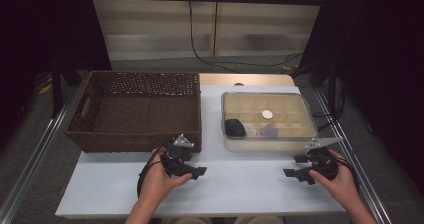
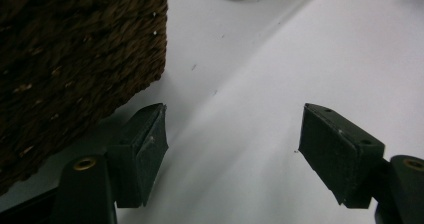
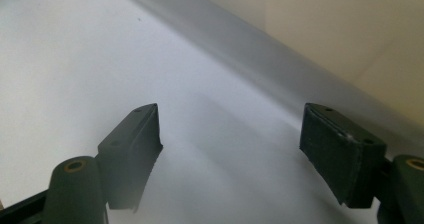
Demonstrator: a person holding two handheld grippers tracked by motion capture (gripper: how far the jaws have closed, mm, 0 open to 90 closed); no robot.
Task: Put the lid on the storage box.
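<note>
Both grippers, left (image 1: 196, 165) and right (image 1: 296, 166), gape wide (empty); wicker basket (image 1: 135, 111) just beyond left.

Basket (image 1: 135, 111): rough, dark woven wicker. Counter (image 1: 240, 184): smooth matt white. Compartment box (image 1: 267, 119): translucent glossy plastic. Left tongs (image 2: 232, 149), right tongs (image 3: 230, 149): matt black plastic.

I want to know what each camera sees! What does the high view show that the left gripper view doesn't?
High view alone: the clear divided box holding a black lump and a pale disc, plus the right claw, open.

Left gripper view alone: a close look at its open claw's pads.

Both: the brown wicker basket, the white table, the left claw.
</note>
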